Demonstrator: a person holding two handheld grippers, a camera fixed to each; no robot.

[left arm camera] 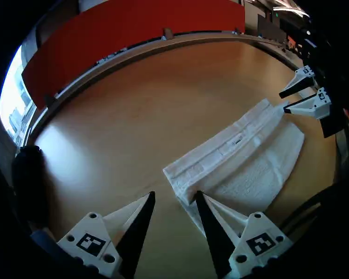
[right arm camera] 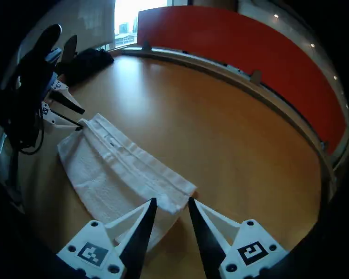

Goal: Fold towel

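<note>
Parted at towel (left arm camera: 239,158) corners on left gripper (left arm camera: 174,194), right gripper (right arm camera: 172,200), holding nothing (yet); risks pinching one layer, skewing fold.

This looks like an office to me. My broad, light brown wooden desk top (left arm camera: 128,121) is closed at its far edge by a long red partition panel (left arm camera: 128,32). Beyond it a bright window (right arm camera: 128,23) shows city buildings, and strip lights (left arm camera: 291,8) shine on the ceiling.
</note>
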